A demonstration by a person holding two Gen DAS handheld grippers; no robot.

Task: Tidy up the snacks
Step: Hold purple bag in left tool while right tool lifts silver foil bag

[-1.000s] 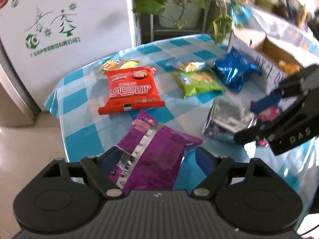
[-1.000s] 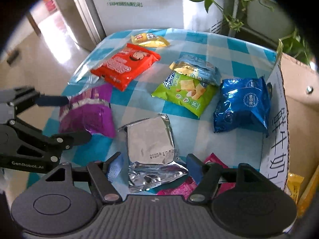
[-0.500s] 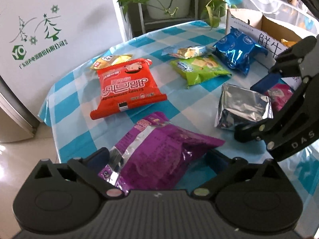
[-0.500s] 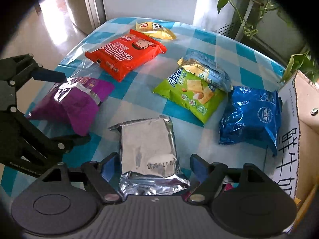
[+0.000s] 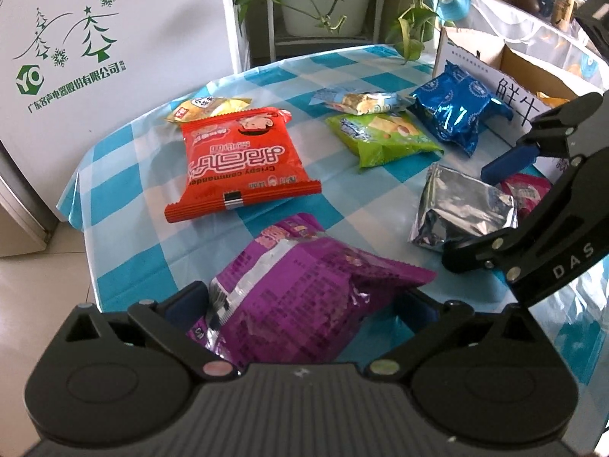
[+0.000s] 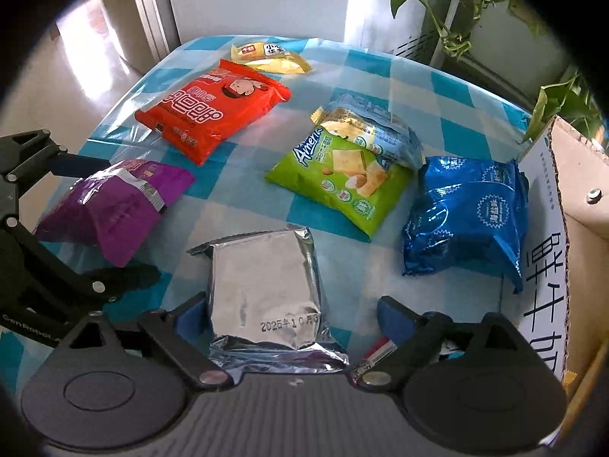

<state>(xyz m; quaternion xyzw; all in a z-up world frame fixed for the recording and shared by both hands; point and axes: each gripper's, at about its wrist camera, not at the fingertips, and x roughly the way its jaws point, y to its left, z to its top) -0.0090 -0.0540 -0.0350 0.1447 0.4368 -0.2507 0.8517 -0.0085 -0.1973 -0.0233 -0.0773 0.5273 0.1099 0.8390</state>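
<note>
We see the left hand-held gripper spread wide around the purple snack bag, a crinkled pack with a silver seam strip and fine print that lies at the near edge of the blue-and-white checked desk, its fingers flanking the bag without pressing it. We see the right hand-held gripper equally wide around the silver foil pack, which lies flat with a printed date code facing up. Beyond them lie the red bag, the green bag and the blue bag, the last just beside the cardboard box.
</note>
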